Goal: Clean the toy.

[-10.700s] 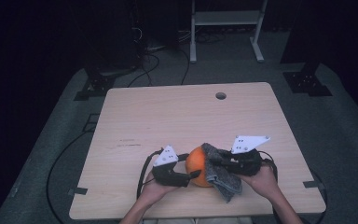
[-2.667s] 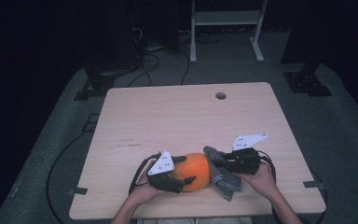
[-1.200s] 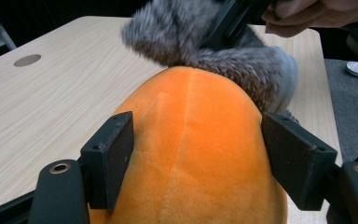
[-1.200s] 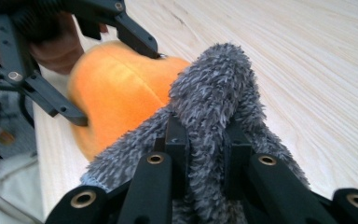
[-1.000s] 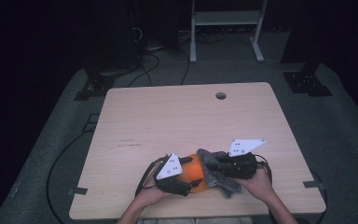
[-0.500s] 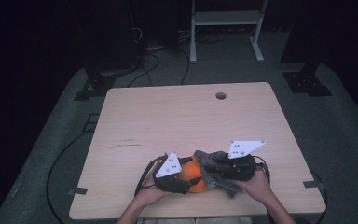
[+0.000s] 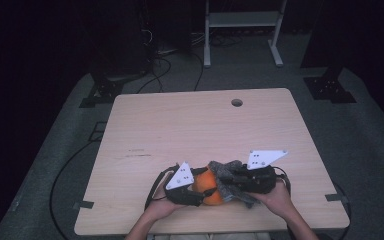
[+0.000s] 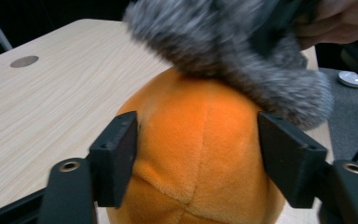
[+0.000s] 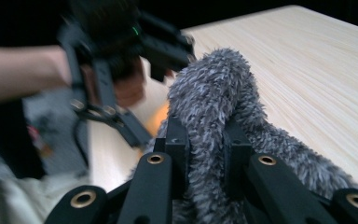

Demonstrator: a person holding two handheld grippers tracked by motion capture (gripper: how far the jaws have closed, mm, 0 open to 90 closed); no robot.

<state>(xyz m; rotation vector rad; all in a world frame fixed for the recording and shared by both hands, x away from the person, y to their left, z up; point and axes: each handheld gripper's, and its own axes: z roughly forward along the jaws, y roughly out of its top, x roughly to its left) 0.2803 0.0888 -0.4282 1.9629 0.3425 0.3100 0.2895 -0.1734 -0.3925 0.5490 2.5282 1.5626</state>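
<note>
Near the table's [image 7: 180, 125] front edge, the left gripper [image 8: 200, 154] had just been closing its jaws around the orange ball [image 8: 200, 158], one pad on each flank and touching it. The right gripper [image 9: 205, 144] was pinched tight on a fold of the grey cloth [image 9: 219, 93]. The cloth draped over the ball's top, on the right gripper's side, so wiping would probably run across the crown.

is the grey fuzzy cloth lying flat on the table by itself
No, the right gripper pinches the grey fuzzy cloth between its jaws and holds it over the orange plush ball.
</note>
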